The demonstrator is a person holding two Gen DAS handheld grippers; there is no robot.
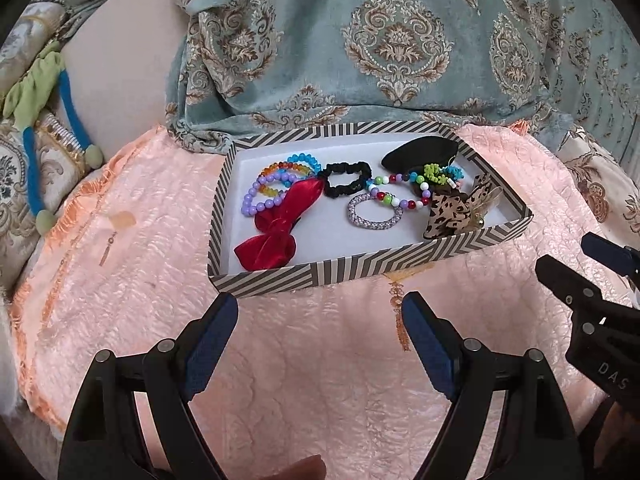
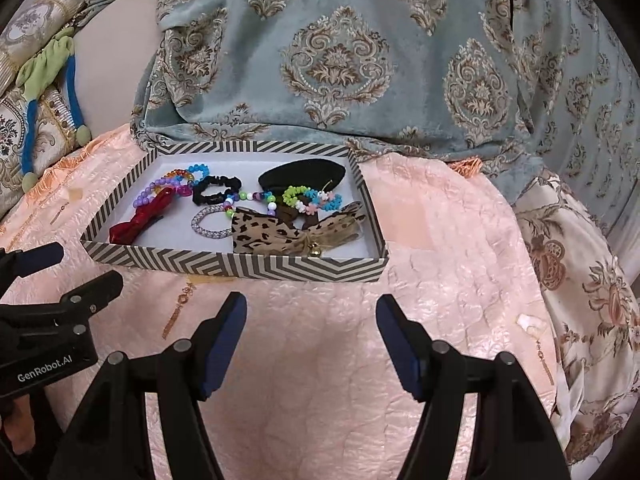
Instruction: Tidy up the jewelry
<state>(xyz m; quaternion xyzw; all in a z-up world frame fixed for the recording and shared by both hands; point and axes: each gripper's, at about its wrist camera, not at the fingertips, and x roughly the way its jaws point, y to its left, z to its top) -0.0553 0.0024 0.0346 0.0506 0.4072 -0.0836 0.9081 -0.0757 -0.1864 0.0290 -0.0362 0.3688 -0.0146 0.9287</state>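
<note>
A striped box [image 1: 280,278] [image 2: 224,266] sits on a pink cloth. It holds a red bow [image 1: 276,228] [image 2: 138,220], bead bracelets [image 1: 268,188] [image 2: 168,186], a black scrunchie [image 1: 346,180] [image 2: 216,190], a sparkly bangle [image 1: 374,212] [image 2: 208,220], a multicolour bead string [image 1: 394,196], a leopard bow [image 1: 456,208] [image 2: 288,232] and a black pad [image 1: 420,152] [image 2: 302,174]. My left gripper [image 1: 320,320] is open and empty, in front of the box. My right gripper [image 2: 312,320] is open and empty, in front of the box's right end.
A gold earring [image 1: 398,316] [image 2: 178,312] lies on the pink cloth [image 1: 320,380] just before the box. Another earring [image 1: 108,248] lies left, one more [image 2: 540,348] lies right. A patterned blue cover [image 1: 360,40] hangs behind. A green and blue toy [image 1: 36,92] lies far left.
</note>
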